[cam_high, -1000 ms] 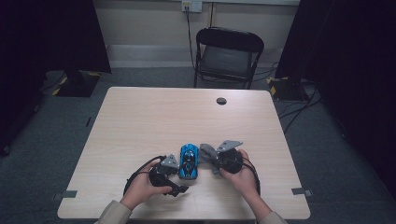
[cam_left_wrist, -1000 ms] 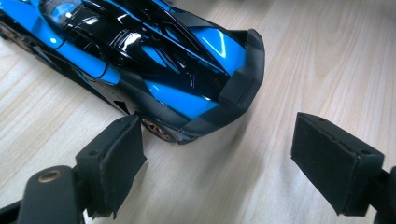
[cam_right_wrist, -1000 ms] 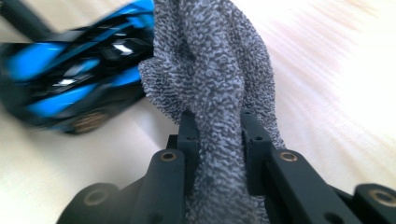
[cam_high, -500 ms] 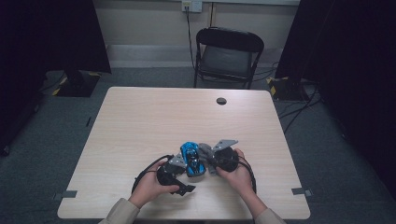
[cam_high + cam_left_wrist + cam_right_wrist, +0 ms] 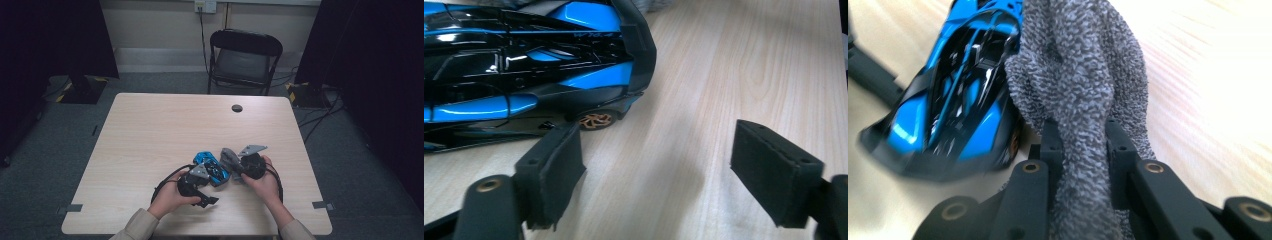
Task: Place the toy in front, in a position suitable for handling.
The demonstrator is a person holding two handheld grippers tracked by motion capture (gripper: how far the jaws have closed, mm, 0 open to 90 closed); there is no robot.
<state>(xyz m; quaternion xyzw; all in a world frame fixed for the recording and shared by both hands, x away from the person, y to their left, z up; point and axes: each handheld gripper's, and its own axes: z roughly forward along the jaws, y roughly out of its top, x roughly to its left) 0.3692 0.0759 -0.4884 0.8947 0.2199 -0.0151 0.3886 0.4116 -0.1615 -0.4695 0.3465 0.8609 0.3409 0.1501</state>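
A blue and black toy sports car [image 5: 211,167] sits on the table near its front edge, between my two hands. My left gripper [image 5: 210,178] comes at it from the left. In the left gripper view its jaws [image 5: 659,150] stand apart and have just been closing, with bare table between them and the car [image 5: 524,65] beside the left pad [image 5: 551,175]. My right gripper [image 5: 234,167] is shut on a grey terry cloth [image 5: 1078,65]. The cloth drapes against the car's side [image 5: 958,95].
The light wooden table [image 5: 165,125] has a small black round cap [image 5: 237,108] near its far edge. A black folding chair [image 5: 244,57] stands behind the table. Dark curtains hang at both sides.
Both hands have drawn in toward the car. The car has shifted slightly and turned at an angle, and the grey cloth now lies against it.
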